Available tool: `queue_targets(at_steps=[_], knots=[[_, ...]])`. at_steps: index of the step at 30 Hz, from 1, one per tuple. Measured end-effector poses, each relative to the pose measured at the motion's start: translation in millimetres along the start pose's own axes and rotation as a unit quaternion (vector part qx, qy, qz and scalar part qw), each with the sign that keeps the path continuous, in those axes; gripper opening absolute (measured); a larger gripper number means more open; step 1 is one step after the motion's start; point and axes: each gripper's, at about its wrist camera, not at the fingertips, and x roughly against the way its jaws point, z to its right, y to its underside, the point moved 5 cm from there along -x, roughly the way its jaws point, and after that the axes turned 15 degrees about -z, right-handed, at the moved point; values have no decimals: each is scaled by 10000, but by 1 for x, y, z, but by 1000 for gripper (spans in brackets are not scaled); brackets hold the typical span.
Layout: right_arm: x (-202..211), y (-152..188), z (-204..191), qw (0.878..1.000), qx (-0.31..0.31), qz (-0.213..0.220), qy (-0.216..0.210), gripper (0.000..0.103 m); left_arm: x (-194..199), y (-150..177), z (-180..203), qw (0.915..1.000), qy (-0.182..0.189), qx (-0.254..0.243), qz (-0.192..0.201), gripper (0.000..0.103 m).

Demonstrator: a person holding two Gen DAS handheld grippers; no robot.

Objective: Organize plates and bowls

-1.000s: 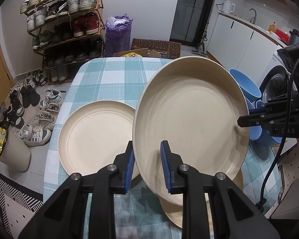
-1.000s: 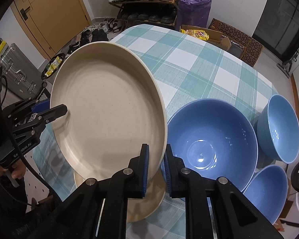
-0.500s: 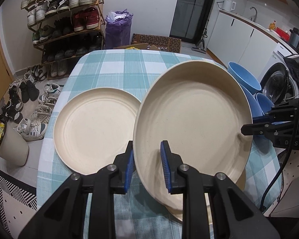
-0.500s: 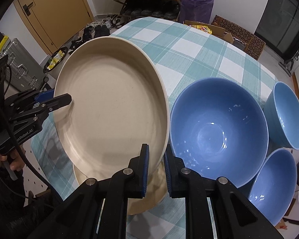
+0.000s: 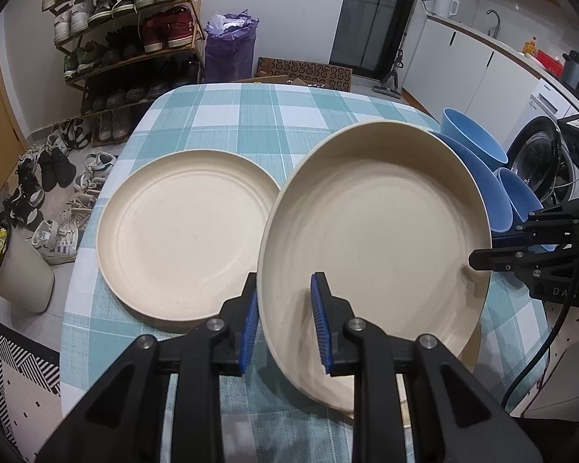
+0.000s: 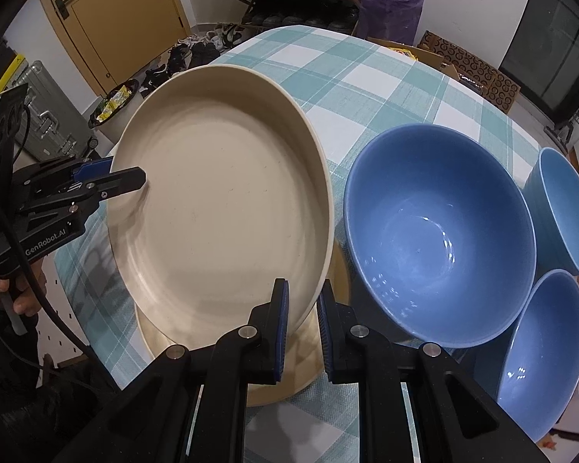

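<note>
A cream plate [image 5: 374, 231] [image 6: 220, 212] is held tilted above the checked table by both grippers. My left gripper [image 5: 285, 322] is shut on its near rim. My right gripper [image 6: 303, 328] is shut on the opposite rim and shows at the right of the left wrist view [image 5: 521, 247]. Another cream plate [image 6: 281, 378] lies under the held one. A further cream plate [image 5: 185, 227] lies flat on the table to the left. A large blue bowl [image 6: 440, 235] and two smaller blue bowls [image 6: 563, 208] [image 6: 544, 351] stand to the right.
The checked tablecloth [image 5: 258, 115] covers the table; its far half is bare. A shoe rack [image 5: 127, 34], loose shoes and a purple bag [image 5: 229, 50] stand beyond the table. A washing machine [image 5: 540, 162] and white cabinets are on the right.
The held plate has come down and tilted flatter over the plate beneath. Both grippers keep their hold on its rims.
</note>
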Motion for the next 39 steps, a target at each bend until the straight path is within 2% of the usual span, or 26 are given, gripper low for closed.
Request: queue_targets(at_steps=[27, 39], knots=[[-20, 19, 1, 9999, 7, -74, 123, 15, -27, 12, 10, 9995, 25, -117, -300, 23], [-31, 27, 5, 9994, -64, -214, 273, 15, -34, 17, 22, 9987, -93, -311, -402, 24]])
